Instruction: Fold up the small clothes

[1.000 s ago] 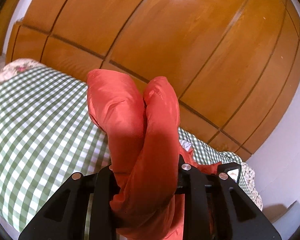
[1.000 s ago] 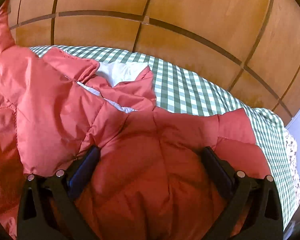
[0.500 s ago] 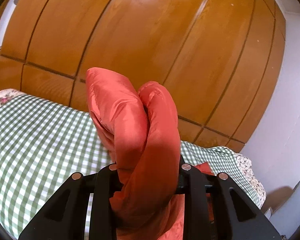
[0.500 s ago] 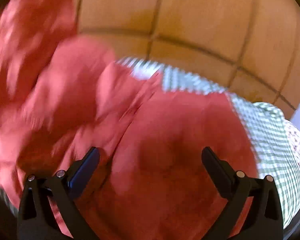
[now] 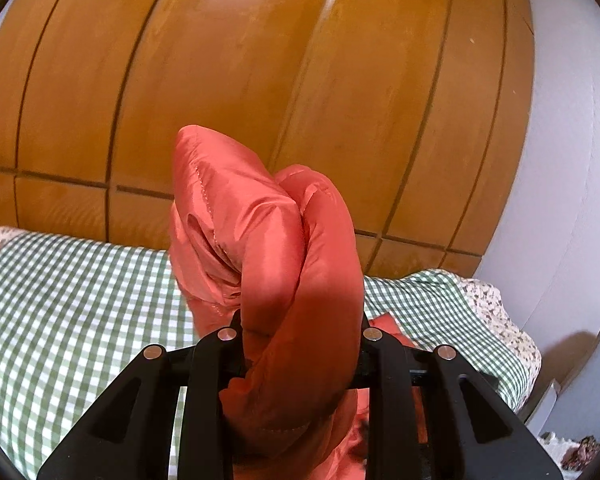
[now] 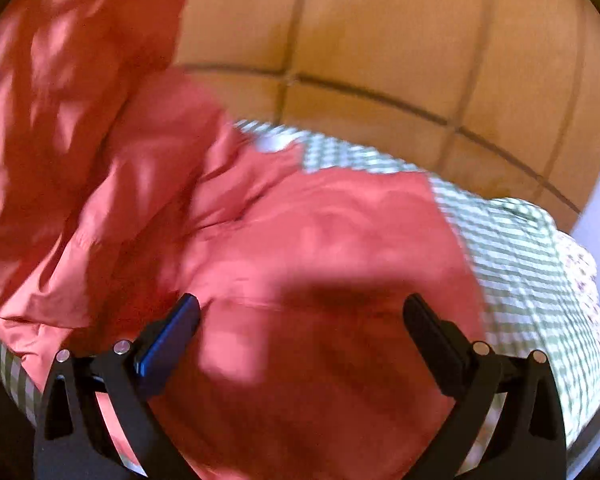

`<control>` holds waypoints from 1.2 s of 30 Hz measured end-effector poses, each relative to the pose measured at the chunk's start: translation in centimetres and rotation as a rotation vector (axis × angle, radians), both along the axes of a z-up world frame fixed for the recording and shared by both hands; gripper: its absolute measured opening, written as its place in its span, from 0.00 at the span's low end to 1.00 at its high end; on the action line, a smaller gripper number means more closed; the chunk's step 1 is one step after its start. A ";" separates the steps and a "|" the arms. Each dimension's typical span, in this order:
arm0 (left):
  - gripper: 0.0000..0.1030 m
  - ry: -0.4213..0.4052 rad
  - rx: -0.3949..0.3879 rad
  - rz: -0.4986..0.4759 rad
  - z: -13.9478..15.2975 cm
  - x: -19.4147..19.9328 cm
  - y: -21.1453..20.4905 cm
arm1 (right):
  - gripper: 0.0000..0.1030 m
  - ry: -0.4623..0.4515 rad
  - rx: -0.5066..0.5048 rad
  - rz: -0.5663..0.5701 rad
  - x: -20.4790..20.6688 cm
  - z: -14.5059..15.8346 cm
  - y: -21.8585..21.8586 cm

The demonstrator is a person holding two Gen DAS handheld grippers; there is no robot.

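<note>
A small red padded jacket (image 6: 320,248) lies on a bed with a green-checked cover (image 6: 516,256). My left gripper (image 5: 300,320) is shut on a thick bunched fold of the red jacket (image 5: 268,240) and holds it up above the bed. In the right wrist view the lifted part of the jacket hangs at the upper left. My right gripper (image 6: 300,320) is open, its fingers (image 6: 172,336) wide apart just above the flat part of the jacket. The right wrist view is blurred.
Wooden wardrobe doors (image 5: 260,80) stand behind the bed. A white wall (image 5: 572,160) is at the right. The bed's checked cover (image 5: 68,300) extends left of the lifted fold. A flowered sheet edge (image 5: 500,316) shows at the bed's right corner.
My left gripper has lifted the jacket fold higher, so less bed shows. My right gripper has pulled back and up from the jacket; the garment's left side has risen.
</note>
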State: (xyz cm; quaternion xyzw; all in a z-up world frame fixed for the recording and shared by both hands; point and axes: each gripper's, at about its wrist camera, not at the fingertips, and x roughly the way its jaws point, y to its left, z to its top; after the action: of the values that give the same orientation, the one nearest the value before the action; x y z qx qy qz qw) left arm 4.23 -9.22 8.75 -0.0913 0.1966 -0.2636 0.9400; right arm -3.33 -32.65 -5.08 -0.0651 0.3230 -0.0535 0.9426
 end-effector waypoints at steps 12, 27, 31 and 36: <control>0.24 -0.029 0.092 -0.119 0.4 -0.8 -5.8 | 0.98 0.075 0.209 -0.215 -1.2 -3.4 -8.3; 0.24 0.020 0.236 -0.289 -2.8 -0.8 -15.3 | 0.98 -0.010 0.410 -0.366 -4.8 -1.5 -13.7; 0.24 0.038 0.284 -0.340 -4.8 -0.8 -17.9 | 0.98 0.017 0.474 -0.410 -5.4 -2.4 -15.5; 0.28 0.014 0.347 -0.391 -7.3 -1.3 -20.6 | 0.98 0.028 0.509 -0.430 -6.3 -3.1 -16.3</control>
State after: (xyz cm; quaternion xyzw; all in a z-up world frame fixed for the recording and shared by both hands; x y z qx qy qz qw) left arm 2.89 -29.81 1.46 0.1093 0.2594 -0.4018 0.8714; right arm -9.59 -48.91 -8.14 0.2413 0.3454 -0.1677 0.8912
